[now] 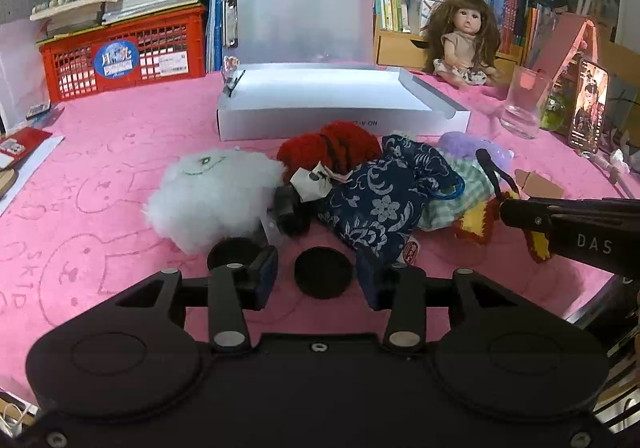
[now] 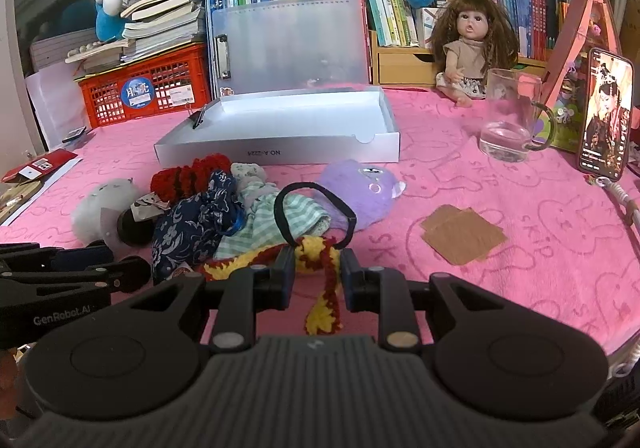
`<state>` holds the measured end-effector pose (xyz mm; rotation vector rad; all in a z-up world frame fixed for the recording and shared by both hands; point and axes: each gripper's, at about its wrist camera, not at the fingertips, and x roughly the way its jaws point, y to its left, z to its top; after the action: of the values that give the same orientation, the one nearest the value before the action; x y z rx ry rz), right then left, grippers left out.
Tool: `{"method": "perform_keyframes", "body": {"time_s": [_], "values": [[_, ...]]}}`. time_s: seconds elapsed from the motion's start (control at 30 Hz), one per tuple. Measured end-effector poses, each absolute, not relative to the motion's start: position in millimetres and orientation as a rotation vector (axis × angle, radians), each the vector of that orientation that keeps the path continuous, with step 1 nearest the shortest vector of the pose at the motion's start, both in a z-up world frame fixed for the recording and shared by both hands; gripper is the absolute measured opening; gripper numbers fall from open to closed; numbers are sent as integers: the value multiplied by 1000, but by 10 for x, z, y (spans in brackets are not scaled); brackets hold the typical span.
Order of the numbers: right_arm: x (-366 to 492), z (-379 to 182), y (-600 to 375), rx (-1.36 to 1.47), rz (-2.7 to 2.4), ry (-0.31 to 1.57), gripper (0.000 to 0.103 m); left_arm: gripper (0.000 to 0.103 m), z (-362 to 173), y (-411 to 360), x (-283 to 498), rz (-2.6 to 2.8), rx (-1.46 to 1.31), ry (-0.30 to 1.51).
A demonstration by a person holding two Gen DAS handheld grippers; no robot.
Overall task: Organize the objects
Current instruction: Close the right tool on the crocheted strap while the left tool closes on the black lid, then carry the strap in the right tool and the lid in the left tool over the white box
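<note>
A pile of soft items lies on the pink cloth before an empty white box (image 1: 340, 104) (image 2: 280, 128): a white fluffy toy (image 1: 212, 196) (image 2: 100, 208), a red knit piece (image 1: 332, 148) (image 2: 188, 174), a navy floral pouch (image 1: 384, 192) (image 2: 196, 224), a green checked cloth (image 2: 288, 216) and a purple plush (image 2: 360, 192). My right gripper (image 2: 317, 268) has its jaws around a yellow-and-red crocheted piece (image 2: 320, 268) with a black elastic loop (image 2: 316, 208). My left gripper (image 1: 316, 276) is open and empty, just in front of the pile.
A doll (image 1: 466, 36), a glass mug (image 2: 512, 116) and a lit phone (image 2: 606, 112) stand at the right. A red crate (image 1: 124, 52) with books is at the back left. Brown card pieces (image 2: 460, 236) lie on the cloth.
</note>
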<state>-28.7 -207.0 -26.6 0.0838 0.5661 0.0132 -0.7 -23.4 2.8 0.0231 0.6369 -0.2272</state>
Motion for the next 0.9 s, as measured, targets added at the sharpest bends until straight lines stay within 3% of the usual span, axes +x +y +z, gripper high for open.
{"method": "perform_keyframes", "body": {"time_s": [0.2,0.27,0.9], "values": [[-291,-272,-2063,81,16,566,28,40,-1,-222,10,-229,18,644],[-291,-273,-2059,80,16,565,28,30,-1,-211,12,-224,13,646],[-315,-69,-2054,65,18,509,28,30,442,-190,-4,-252,-10,566]]}}
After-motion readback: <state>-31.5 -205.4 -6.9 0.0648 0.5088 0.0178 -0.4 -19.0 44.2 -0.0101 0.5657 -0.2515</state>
